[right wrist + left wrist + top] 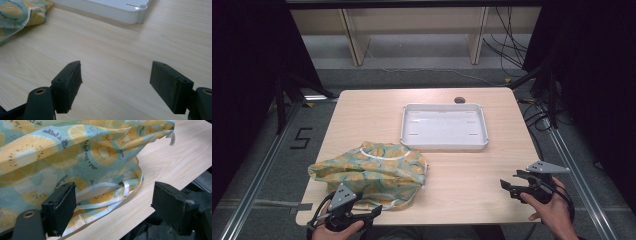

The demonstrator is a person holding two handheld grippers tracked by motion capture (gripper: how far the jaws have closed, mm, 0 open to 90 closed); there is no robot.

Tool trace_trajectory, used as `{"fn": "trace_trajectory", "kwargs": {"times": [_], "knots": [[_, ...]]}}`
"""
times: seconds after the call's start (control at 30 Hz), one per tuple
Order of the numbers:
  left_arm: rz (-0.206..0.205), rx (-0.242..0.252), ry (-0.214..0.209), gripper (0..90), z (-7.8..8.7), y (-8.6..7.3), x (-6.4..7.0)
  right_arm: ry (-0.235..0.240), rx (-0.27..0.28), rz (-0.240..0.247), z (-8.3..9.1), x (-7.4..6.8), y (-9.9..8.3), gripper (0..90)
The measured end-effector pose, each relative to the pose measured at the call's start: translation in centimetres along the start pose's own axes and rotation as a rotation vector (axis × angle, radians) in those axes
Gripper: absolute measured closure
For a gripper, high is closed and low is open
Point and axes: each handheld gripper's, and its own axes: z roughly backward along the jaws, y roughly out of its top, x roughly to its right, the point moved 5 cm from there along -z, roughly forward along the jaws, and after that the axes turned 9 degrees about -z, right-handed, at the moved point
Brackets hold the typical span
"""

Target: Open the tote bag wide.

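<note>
A teal cloth bag (pixel 372 172) printed with yellow lemon slices lies crumpled on the front left of the table. In the left gripper view the bag (pixel 75 152) spreads across the top, and its white-edged hem (pixel 117 195) lies between the jaws. My left gripper (pixel 368 214) is open at the bag's near edge, close to the table's front edge; its jaws (pixel 115 205) hold nothing. My right gripper (pixel 510 181) is open over bare wood at the front right, and its jaws (pixel 115 85) are empty. A white tray (pixel 444 142) sits empty behind the bag.
The wooden table (pixel 462 175) has a cable hole (pixel 459 100) at its back edge. The tray's corner (pixel 135 15) and a bit of the bag (pixel 17 15) lie ahead of the right gripper. Metal rails and cables run along the floor on both sides.
</note>
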Motion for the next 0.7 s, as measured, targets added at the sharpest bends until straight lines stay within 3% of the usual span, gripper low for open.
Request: {"fn": "trace_trajectory", "kwargs": {"times": [0.23,0.27,0.3,0.33,0.37,0.4,0.43,0.47,0.53,0.6,0.7], "knots": [[0.0,0.0,0.001,19.0,0.0,0.0,0.0,0.006,-0.002,-0.026,0.0,-0.5,0.0,25.0],[0.001,0.001,0.002,19.0,0.0,0.0,0.0,-0.014,0.012,-0.015,0.0,-0.4,0.1,24.5],[0.005,-0.001,0.005,19.0,0.0,0.0,0.1,0.004,0.009,-0.021,0.0,-0.5,0.1,24.2],[-0.019,0.0,0.001,19.0,0.0,0.1,-0.1,0.003,0.018,-0.019,0.0,-0.6,0.2,24.2],[-0.024,0.0,0.001,19.0,0.0,0.1,-0.1,-0.011,0.036,0.018,0.0,-0.3,0.4,24.1],[-0.024,0.0,0.001,19.0,0.0,0.1,-0.1,-0.011,0.036,0.018,0.0,-0.3,0.4,24.1],[0.001,-0.004,0.001,19.0,0.0,0.0,0.1,-0.007,0.028,0.02,0.0,-0.3,0.4,24.0],[0.004,-0.003,0.0,19.0,0.0,0.0,0.1,0.009,0.012,-0.025,0.0,-0.7,0.2,23.9],[0.006,0.001,-0.003,19.0,0.0,0.0,0.1,0.015,0.031,0.031,-0.2,-0.5,0.4,23.5],[0.009,0.002,-0.003,18.9,0.0,0.0,0.1,0.02,0.016,0.004,-0.3,-1.1,0.4,23.1],[0.01,0.002,-0.002,18.9,0.0,0.0,0.1,0.03,0.018,0.028,-0.6,-1.3,0.5,23.0]]}}
